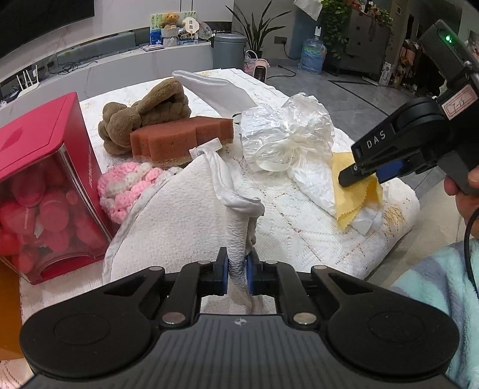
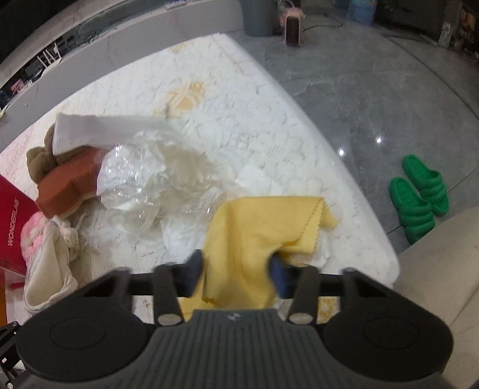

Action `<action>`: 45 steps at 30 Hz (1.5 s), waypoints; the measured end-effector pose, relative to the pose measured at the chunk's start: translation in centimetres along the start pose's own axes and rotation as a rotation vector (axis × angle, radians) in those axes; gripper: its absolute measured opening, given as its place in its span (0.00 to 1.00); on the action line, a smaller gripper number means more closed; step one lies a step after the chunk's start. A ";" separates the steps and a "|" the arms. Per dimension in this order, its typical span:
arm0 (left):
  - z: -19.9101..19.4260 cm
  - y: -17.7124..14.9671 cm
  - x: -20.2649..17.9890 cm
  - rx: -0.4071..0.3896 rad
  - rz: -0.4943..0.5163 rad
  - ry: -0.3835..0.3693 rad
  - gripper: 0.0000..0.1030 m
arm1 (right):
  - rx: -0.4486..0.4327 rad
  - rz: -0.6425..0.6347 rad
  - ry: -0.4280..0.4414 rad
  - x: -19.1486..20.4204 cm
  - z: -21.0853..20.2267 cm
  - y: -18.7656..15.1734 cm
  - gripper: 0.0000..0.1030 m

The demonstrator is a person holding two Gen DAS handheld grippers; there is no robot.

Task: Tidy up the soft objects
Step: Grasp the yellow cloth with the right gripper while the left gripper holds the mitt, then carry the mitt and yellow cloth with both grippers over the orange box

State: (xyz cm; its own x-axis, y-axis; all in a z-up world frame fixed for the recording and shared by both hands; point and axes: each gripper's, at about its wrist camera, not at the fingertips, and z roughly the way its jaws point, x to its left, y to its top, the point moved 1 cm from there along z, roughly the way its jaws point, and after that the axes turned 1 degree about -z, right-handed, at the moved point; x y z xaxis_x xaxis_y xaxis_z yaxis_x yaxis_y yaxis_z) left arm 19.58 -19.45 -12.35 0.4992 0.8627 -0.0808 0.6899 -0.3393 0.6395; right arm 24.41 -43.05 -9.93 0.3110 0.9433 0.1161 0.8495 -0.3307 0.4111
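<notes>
My left gripper [image 1: 237, 269] is shut on a fold of a white towel [image 1: 179, 221], which lies on the white tablecloth [image 1: 299, 227]. My right gripper [image 2: 236, 272] has its jaws around a yellow cloth [image 2: 248, 233]; the pads stand apart with the cloth between them. In the left wrist view the right gripper [image 1: 356, 173] comes in from the right over the yellow cloth [image 1: 356, 206]. Behind lie a brown sponge [image 1: 179, 140], a brown plush [image 1: 143, 116], a pink knit piece [image 1: 125, 185], crumpled clear plastic [image 1: 287, 134] and a white sock [image 1: 215, 89].
A red box [image 1: 45, 185] of pink items stands at the left. The table's right edge drops to a grey floor with green slippers [image 2: 419, 194]. A beige seat [image 2: 443, 269] is at lower right. A small heater [image 2: 293, 27] and a bin [image 1: 229, 51] stand beyond.
</notes>
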 end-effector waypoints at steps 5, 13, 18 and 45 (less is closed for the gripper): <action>-0.1 0.1 0.0 0.000 -0.007 -0.001 0.11 | -0.008 -0.008 0.001 0.1 -0.4 -0.2 0.07; -2.4 0.3 -0.1 -0.027 -0.014 0.023 0.07 | -0.087 -0.063 -0.001 1.5 -3.1 -0.9 0.05; -4.7 0.4 0.2 -0.051 -0.032 0.050 0.07 | -0.154 -0.105 0.010 2.8 -6.3 -1.8 0.05; -17.6 -1.5 4.7 -0.255 -0.150 0.098 0.06 | -0.299 -0.331 0.212 14.3 -18.5 -8.5 0.01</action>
State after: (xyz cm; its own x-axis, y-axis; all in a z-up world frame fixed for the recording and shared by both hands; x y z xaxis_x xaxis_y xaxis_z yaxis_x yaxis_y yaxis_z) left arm 11.65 -8.31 -0.25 0.3403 0.9322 -0.1228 0.5921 -0.1111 0.7982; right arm 13.76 -26.17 4.93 -0.0750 0.9918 0.1038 0.7189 -0.0183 0.6949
